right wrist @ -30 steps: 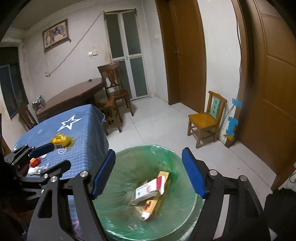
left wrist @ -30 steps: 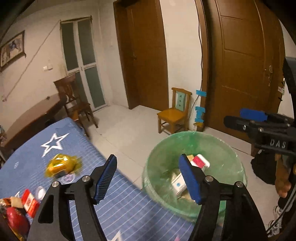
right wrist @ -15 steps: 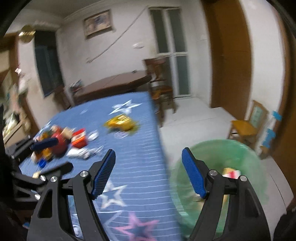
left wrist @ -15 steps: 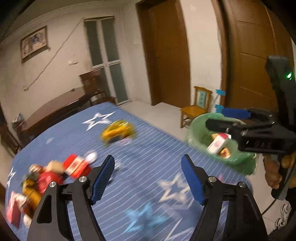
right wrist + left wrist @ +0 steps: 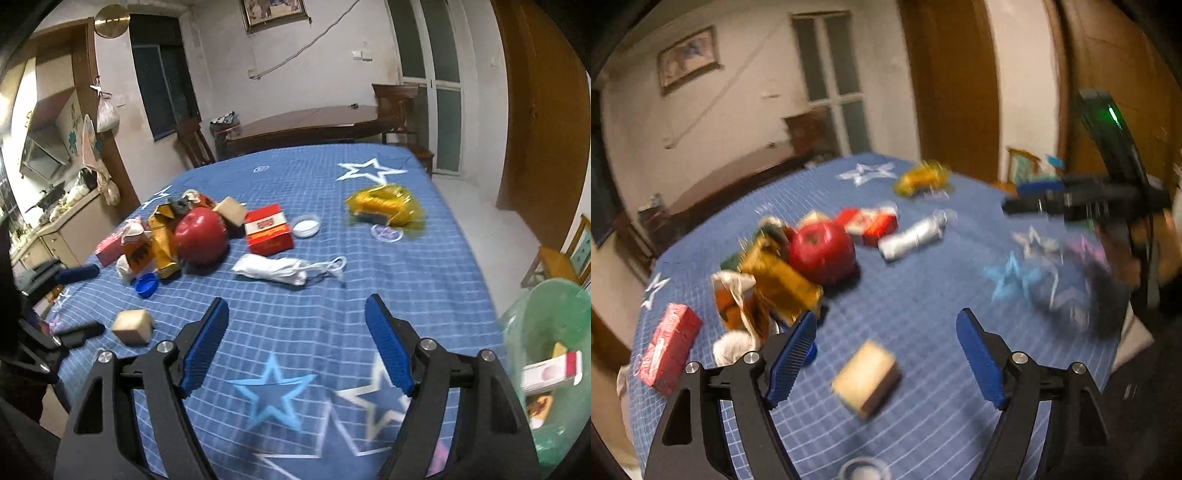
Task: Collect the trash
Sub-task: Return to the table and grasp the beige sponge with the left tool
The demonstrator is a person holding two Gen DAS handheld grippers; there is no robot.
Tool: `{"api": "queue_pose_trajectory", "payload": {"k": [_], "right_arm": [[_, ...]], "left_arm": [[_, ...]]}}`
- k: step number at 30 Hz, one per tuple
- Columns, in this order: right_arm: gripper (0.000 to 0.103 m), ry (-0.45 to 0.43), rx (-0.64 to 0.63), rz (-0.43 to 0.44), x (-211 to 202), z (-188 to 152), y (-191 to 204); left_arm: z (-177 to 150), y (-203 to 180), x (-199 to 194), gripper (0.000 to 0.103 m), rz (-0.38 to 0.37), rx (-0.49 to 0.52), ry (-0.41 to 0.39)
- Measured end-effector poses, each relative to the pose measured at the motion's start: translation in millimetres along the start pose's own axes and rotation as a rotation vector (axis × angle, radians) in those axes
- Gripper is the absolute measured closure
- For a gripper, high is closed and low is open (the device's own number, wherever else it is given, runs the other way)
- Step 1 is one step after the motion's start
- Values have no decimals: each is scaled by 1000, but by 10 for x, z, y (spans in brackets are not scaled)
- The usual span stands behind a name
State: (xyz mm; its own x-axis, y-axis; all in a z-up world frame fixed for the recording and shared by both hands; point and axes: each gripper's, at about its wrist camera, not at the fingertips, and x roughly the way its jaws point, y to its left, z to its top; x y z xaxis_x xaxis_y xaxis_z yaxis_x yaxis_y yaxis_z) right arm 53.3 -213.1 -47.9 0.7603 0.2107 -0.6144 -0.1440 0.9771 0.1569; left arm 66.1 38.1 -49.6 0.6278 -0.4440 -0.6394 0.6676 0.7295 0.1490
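Trash lies on a blue star-patterned tablecloth (image 5: 295, 177). A red apple (image 5: 200, 235) sits among gold wrappers (image 5: 161, 236), next to a red box (image 5: 268, 229), a white crumpled mask (image 5: 275, 270), a yellow wrapper (image 5: 384, 205), a blue cap (image 5: 146, 285) and a tan block (image 5: 132, 326). My left gripper (image 5: 886, 354) is open and empty above the tan block (image 5: 866, 376). My right gripper (image 5: 295, 343) is open and empty over the cloth. The green-lined bin (image 5: 550, 354) holds boxes at the right.
A pink-red box (image 5: 666, 349) lies near the table's left edge. A dark wooden table (image 5: 306, 123) and chairs stand behind. A small wooden chair (image 5: 561, 258) and brown doors (image 5: 539, 110) are at the right. The other gripper (image 5: 1082, 199) shows in the left wrist view.
Both grippers have swung left from the bin to above the table. The bin has moved to the right edge of the right wrist view. Both stay open and empty.
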Motion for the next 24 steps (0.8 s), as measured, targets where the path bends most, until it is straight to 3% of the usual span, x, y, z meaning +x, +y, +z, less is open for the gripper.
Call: {"api": "queue_pose_trajectory", "payload": {"k": [3, 7, 11, 14, 17, 24], "right_arm": [[28, 25, 25, 13, 39, -51, 4], [28, 60, 31, 23, 117, -121, 54], [29, 73, -6, 43, 160, -127, 190], [33, 78, -42, 65, 213, -82, 324], [42, 83, -107, 105, 312, 5, 552], [48, 154, -309, 270, 761, 85, 1458]], "left_arm": [[-138, 107, 174, 23, -37, 29, 49], [-166, 235, 546, 24, -57, -47, 128], [-244, 208, 696, 54, -80, -35, 176], [-277, 191, 602, 63, -76, -39, 140], [-348, 214, 227, 64, -72, -93, 38], [-590, 512, -499, 64, 116, -274, -60]]}}
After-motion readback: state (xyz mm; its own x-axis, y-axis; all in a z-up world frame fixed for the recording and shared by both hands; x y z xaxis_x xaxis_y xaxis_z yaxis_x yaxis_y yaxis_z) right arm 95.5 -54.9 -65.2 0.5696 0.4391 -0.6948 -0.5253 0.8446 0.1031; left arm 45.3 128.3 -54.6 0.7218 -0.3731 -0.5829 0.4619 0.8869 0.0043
